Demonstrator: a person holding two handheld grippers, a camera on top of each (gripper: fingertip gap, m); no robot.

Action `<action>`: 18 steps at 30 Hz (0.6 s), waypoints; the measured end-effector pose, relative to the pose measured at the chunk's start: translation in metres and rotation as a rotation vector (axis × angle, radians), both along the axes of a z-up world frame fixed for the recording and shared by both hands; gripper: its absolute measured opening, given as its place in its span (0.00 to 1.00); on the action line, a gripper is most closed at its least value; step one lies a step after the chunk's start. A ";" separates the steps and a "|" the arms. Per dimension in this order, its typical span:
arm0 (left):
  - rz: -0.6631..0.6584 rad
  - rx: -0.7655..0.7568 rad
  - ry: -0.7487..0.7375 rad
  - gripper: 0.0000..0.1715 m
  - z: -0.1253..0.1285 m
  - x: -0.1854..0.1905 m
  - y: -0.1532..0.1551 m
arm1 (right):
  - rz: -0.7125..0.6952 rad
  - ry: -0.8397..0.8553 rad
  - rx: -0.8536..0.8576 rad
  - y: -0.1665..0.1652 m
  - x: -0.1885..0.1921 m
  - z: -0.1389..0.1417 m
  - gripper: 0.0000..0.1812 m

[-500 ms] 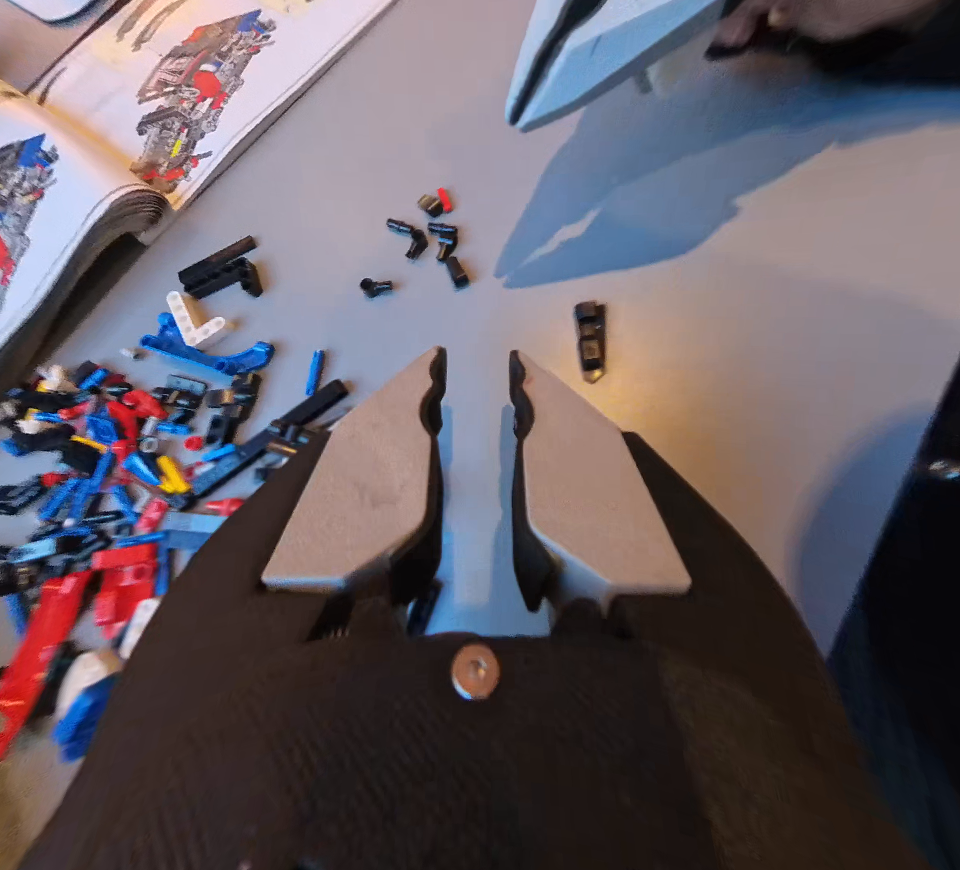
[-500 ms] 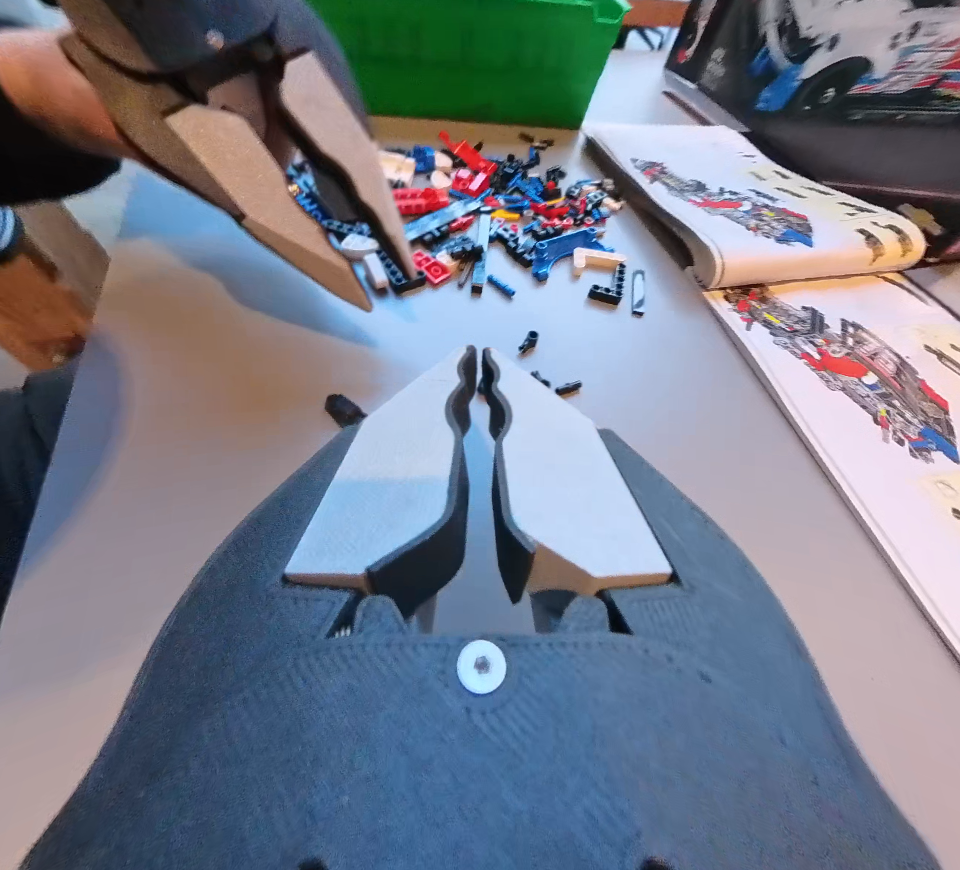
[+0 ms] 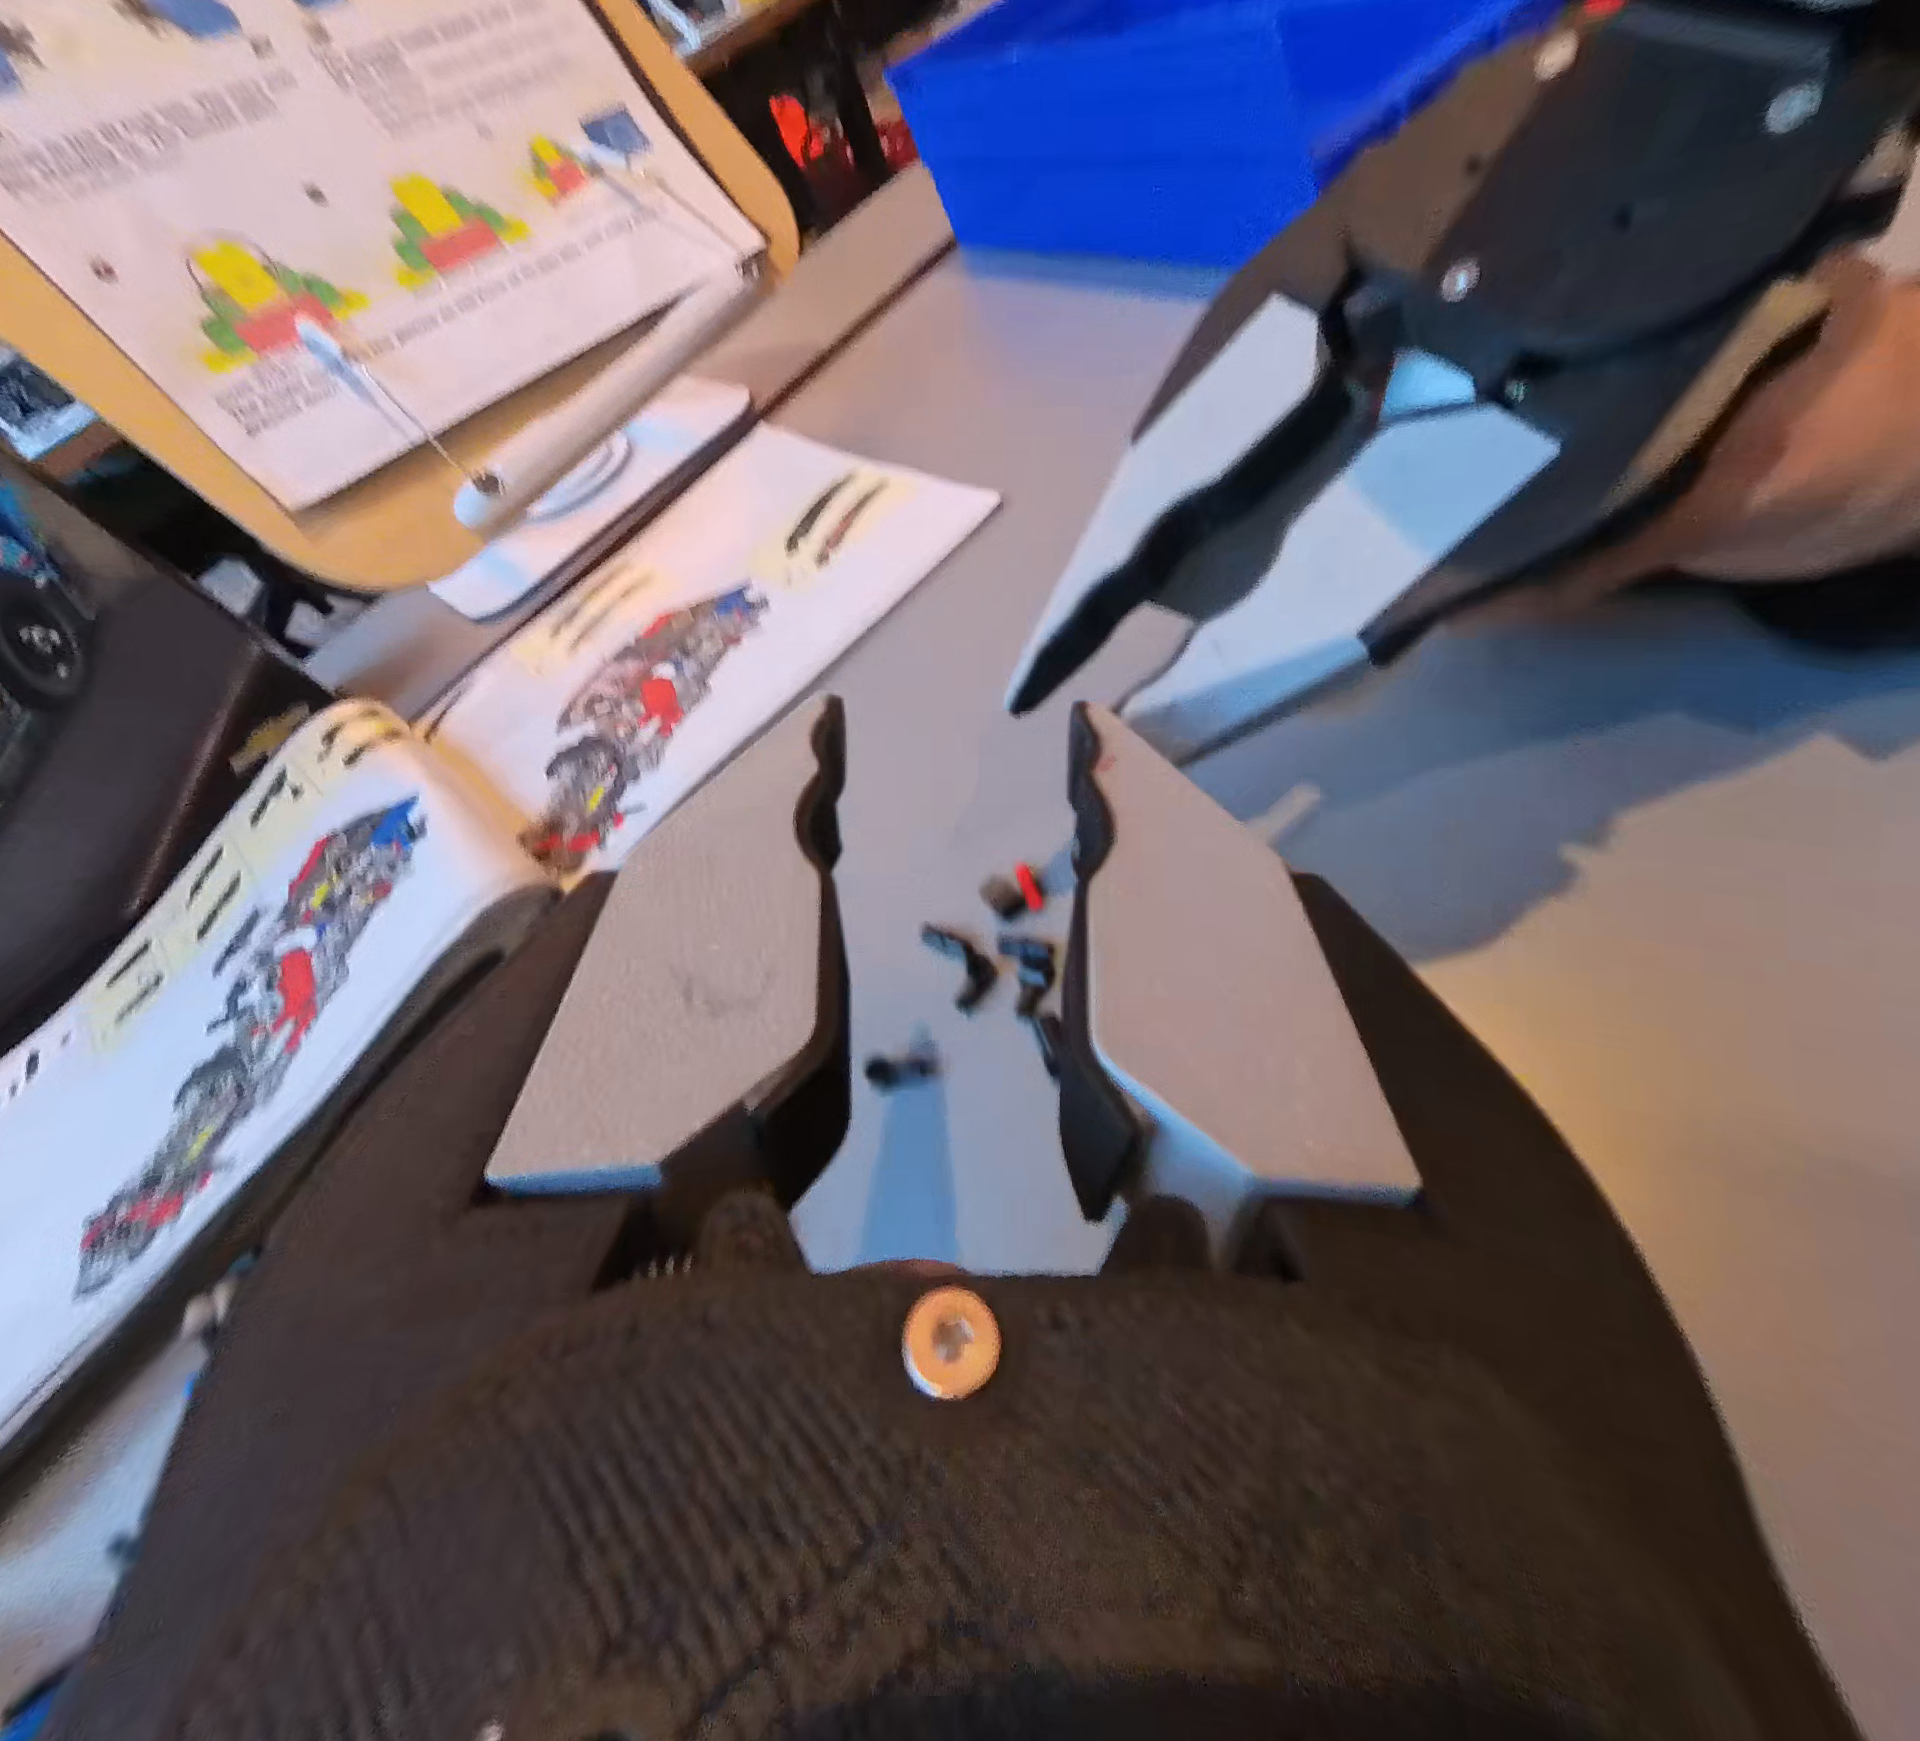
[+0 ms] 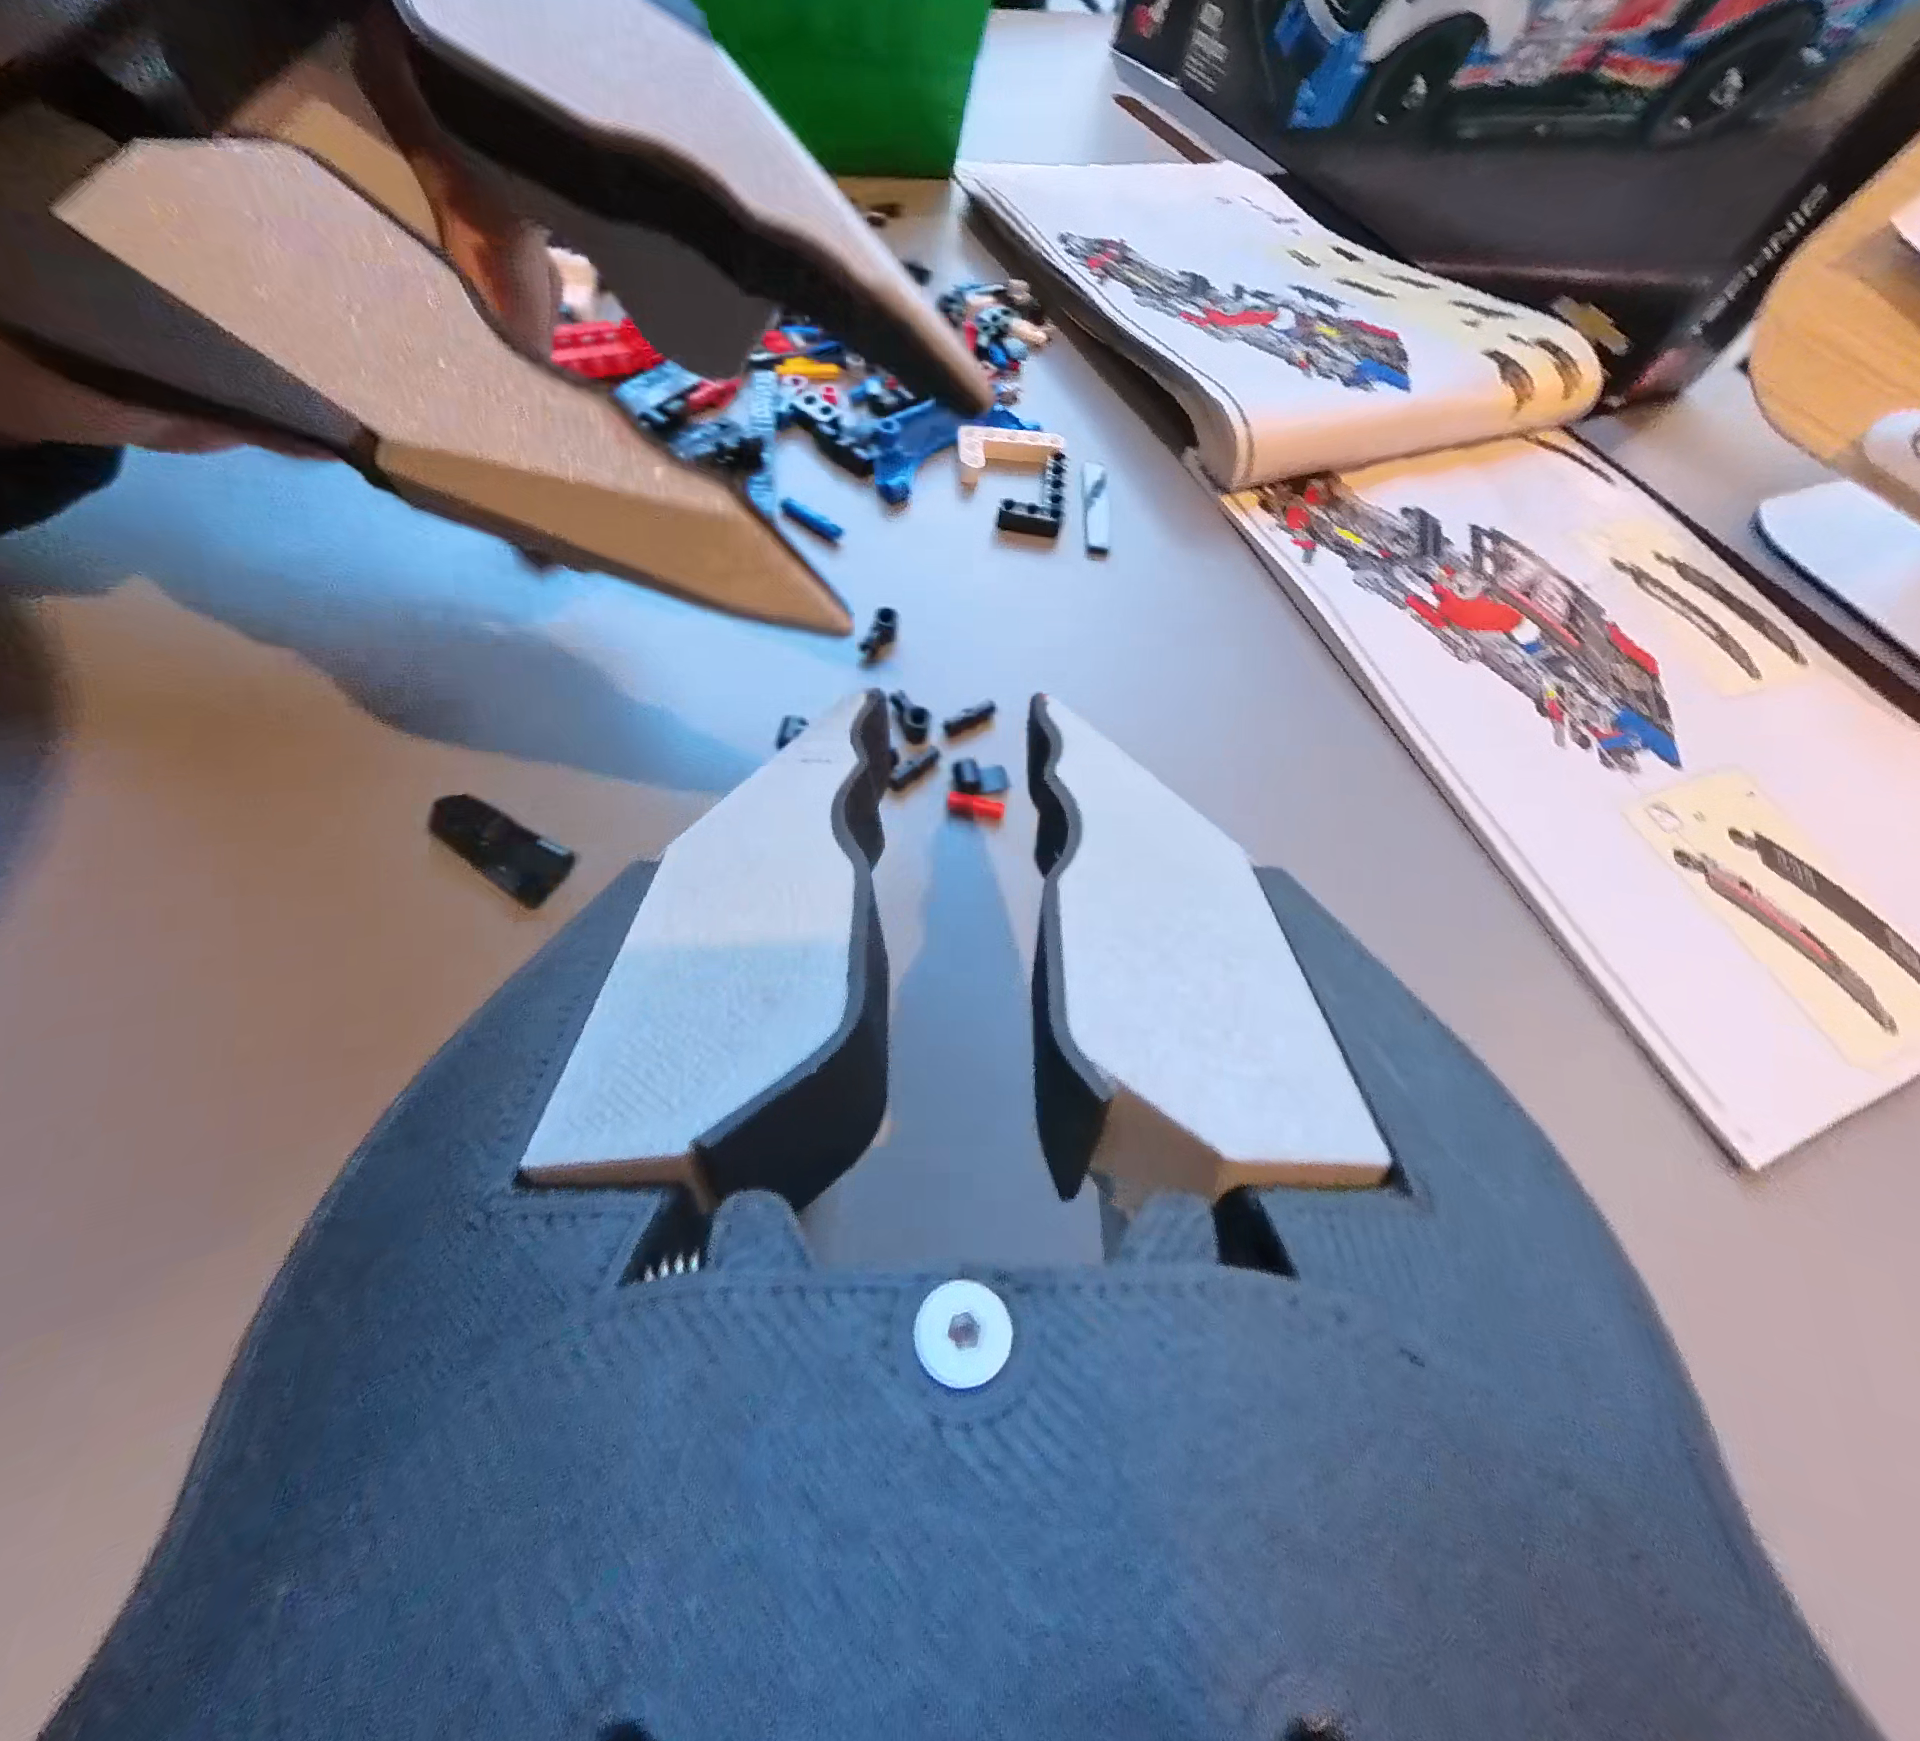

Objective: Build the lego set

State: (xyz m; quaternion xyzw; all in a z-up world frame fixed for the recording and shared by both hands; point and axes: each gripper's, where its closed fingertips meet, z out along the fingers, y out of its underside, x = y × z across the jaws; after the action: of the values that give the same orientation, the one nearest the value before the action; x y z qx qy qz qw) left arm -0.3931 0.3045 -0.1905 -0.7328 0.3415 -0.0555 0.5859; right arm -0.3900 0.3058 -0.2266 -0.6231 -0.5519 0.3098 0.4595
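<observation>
Grey tabletop (image 4: 1247, 756) under warm light, open instruction booklet (image 4: 1558, 652) at right. Both sets of jaws parted wider than half a second ago: left gripper (image 3: 951, 725) and right gripper (image 4: 951, 704) gaping, empty, closing in on small black pins (image 4: 920, 735) at frame centre (likely a pick next). Loose lego pile (image 4: 810, 413) upper centre, partly hidden behind the left gripper. Left view blurred; pin shapes hard to read.
</observation>
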 end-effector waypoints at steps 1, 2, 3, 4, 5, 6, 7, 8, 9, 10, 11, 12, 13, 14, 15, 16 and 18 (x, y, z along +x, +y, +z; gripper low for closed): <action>-0.014 0.018 -0.009 0.23 0.005 0.003 0.007 | -0.019 0.003 -0.013 0.005 0.001 0.000 0.13; -0.026 0.029 -0.010 0.23 0.007 0.005 0.014 | -0.034 0.007 -0.018 0.009 0.002 0.000 0.13; -0.039 0.039 -0.010 0.23 0.008 0.007 0.019 | -0.045 0.011 -0.012 0.011 0.002 0.001 0.13; -0.053 0.044 -0.007 0.22 0.006 0.010 0.021 | -0.054 0.014 0.001 0.014 0.002 0.002 0.13; -0.059 0.046 0.002 0.21 0.002 0.011 0.023 | -0.065 0.015 0.014 0.016 0.001 0.003 0.14; -0.060 0.049 0.015 0.20 -0.002 0.012 0.023 | -0.074 0.009 0.017 0.017 0.002 0.002 0.14; -0.072 0.041 0.035 0.20 -0.007 0.013 0.021 | -0.081 -0.005 0.013 0.018 0.002 0.000 0.14; -0.079 0.040 0.052 0.20 -0.008 0.014 0.019 | -0.091 -0.018 0.010 0.019 0.002 -0.003 0.14; -0.086 0.057 0.050 0.21 -0.006 0.014 0.017 | -0.098 -0.025 0.004 0.020 0.002 -0.005 0.14; -0.094 0.068 0.031 0.20 -0.005 0.015 0.016 | -0.101 -0.025 -0.004 0.021 0.001 -0.006 0.14; -0.096 0.064 0.011 0.20 -0.004 0.014 0.015 | -0.107 -0.018 -0.006 0.022 0.001 -0.005 0.14; -0.091 0.061 -0.009 0.20 -0.004 0.013 0.016 | -0.118 -0.009 0.001 0.025 0.001 -0.004 0.14; -0.082 0.053 -0.029 0.20 -0.003 0.011 0.017 | -0.127 -0.002 0.009 0.028 0.003 -0.003 0.14; -0.076 0.031 -0.048 0.20 -0.005 0.009 0.018 | -0.134 0.006 0.011 0.031 0.004 -0.001 0.14; -0.073 0.011 -0.068 0.20 -0.006 0.008 0.019 | -0.140 0.019 0.007 0.033 0.006 0.001 0.14; -0.068 -0.001 -0.087 0.20 -0.006 0.007 0.020 | -0.146 0.039 0.004 0.034 0.008 0.004 0.14; -0.059 -0.020 -0.105 0.20 -0.007 0.006 0.022 | -0.147 0.079 0.005 0.034 0.010 0.012 0.14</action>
State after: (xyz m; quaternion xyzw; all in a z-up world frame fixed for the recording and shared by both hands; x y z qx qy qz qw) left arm -0.3874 0.3264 -0.1977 -0.7245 0.3309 -0.1147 0.5937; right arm -0.3804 0.3401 -0.2146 -0.6482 -0.4868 0.2979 0.5041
